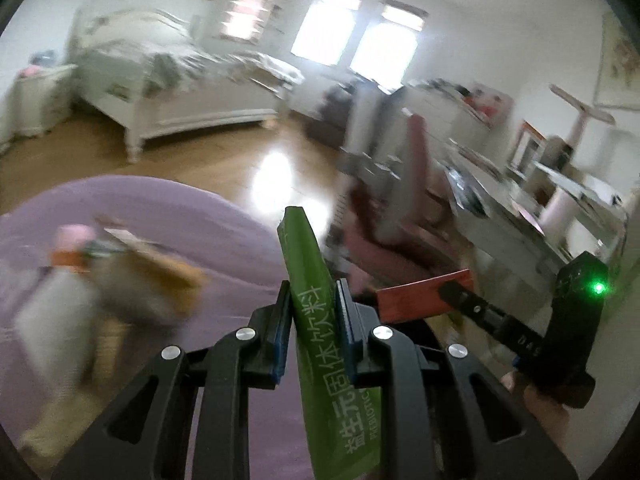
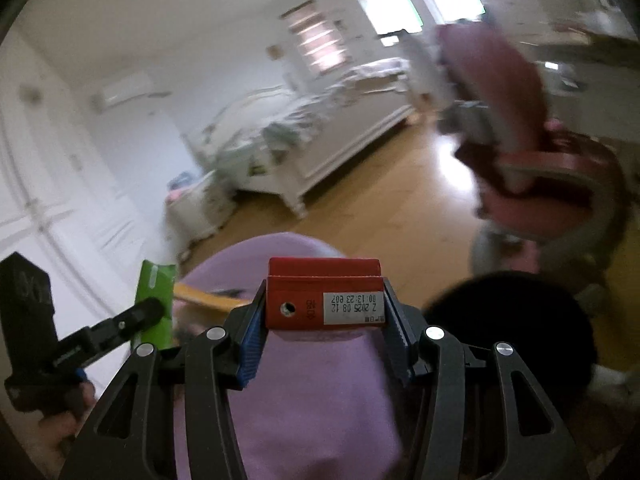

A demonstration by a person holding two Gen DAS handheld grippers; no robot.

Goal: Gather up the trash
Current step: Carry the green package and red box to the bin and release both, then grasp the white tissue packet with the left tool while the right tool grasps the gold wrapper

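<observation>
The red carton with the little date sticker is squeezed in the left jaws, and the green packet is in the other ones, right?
Not quite: the red rectangular carton sits in the right gripper, as the right wrist view shows. The left gripper pinches the flat green drink-powder packet, seen in the left wrist view.

White bed (image 1: 176, 92) – wooden floor (image 1: 208, 156) – 2 bright windows (image 1: 356, 36).

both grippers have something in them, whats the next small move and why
Probably carry both pieces on to a trash bin without opening either gripper. The left gripper is shut on a green drink-mix sachet, the right gripper on a red carton, and no bin is clearly visible in either blurred view.
</observation>
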